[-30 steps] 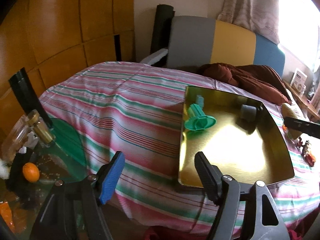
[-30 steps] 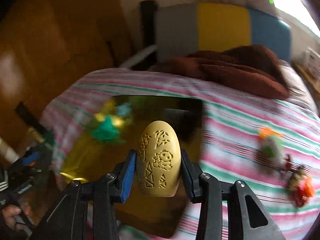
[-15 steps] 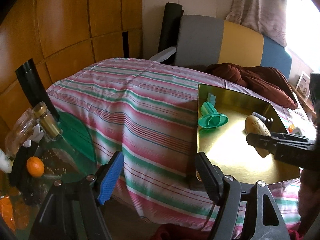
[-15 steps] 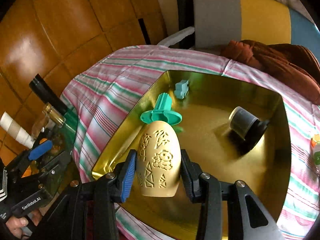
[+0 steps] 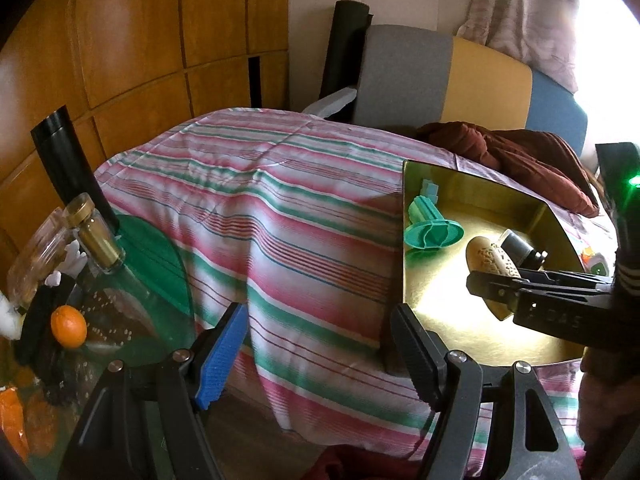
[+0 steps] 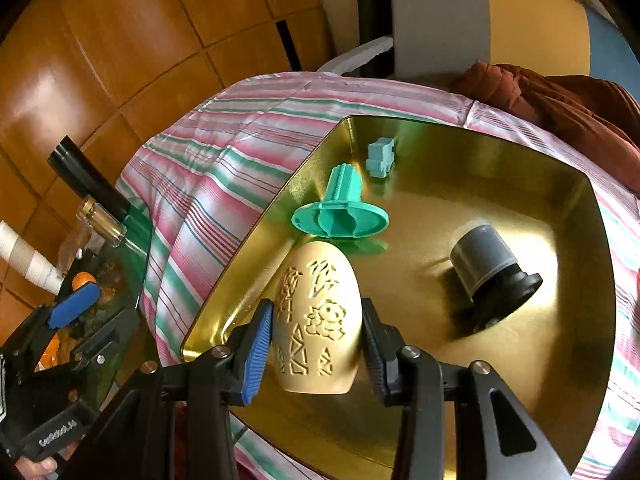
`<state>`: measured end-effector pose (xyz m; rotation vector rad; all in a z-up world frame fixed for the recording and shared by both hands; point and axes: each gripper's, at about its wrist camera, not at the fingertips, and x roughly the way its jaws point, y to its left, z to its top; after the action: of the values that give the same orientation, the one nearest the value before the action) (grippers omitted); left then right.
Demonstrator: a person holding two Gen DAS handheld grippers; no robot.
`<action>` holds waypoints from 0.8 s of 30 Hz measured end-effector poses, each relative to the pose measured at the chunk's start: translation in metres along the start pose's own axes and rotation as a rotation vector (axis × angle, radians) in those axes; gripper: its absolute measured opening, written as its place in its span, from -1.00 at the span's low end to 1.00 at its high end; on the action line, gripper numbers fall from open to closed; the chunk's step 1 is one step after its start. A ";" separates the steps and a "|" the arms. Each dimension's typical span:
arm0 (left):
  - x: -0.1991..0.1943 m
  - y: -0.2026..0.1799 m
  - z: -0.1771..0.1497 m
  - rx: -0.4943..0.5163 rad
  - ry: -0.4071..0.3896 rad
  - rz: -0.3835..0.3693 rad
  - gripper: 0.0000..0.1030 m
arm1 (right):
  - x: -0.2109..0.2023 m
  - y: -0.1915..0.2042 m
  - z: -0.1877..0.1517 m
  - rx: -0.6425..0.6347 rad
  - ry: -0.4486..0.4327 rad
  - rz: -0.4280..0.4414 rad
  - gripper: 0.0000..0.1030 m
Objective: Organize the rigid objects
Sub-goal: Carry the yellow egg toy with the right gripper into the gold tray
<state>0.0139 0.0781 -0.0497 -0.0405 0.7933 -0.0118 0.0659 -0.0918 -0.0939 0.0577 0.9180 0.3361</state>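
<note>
My right gripper (image 6: 316,320) is shut on a cream egg-shaped piece (image 6: 318,316) with carved patterns, held low over the near left part of the gold tray (image 6: 480,132). In the tray lie a green flanged plastic part (image 6: 340,214), a small light-blue toy block (image 6: 380,158) and a grey and black cylinder (image 6: 488,268). In the left wrist view my left gripper (image 5: 320,340) stands open with nothing between its fingers, at the striped bed's near edge, left of the tray (image 5: 448,320). The egg piece (image 5: 490,260) and the right gripper (image 5: 496,286) show there too.
A striped bedspread (image 5: 260,208) covers the bed. A glass side table (image 5: 132,304) at left carries a bottle (image 5: 94,236), an orange (image 5: 68,326) and clutter. A brown blanket (image 5: 520,156) and padded headboard (image 5: 440,76) lie beyond. Small toys (image 5: 596,264) sit right of the tray.
My right gripper has swung left and down with the egg piece, from above the bed to low over the tray. The left gripper has stayed almost still.
</note>
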 end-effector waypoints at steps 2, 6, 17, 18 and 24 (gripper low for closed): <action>0.001 0.004 0.000 -0.010 0.000 0.004 0.45 | 0.004 0.003 0.001 0.000 0.008 0.001 -0.19; 0.003 0.011 -0.001 -0.024 0.005 0.011 0.45 | 0.017 0.009 0.004 0.006 0.034 -0.007 -0.19; 0.008 0.017 -0.004 -0.039 0.020 0.017 0.45 | 0.047 0.022 0.003 0.074 0.114 0.045 -0.18; 0.008 0.018 -0.004 -0.038 0.020 0.018 0.45 | 0.050 0.022 0.002 0.084 0.127 0.057 -0.18; 0.008 0.018 -0.005 -0.038 0.024 0.018 0.45 | 0.051 0.025 -0.001 0.094 0.142 0.099 -0.18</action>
<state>0.0161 0.0952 -0.0594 -0.0691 0.8174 0.0194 0.0871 -0.0526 -0.1292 0.1678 1.0734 0.3930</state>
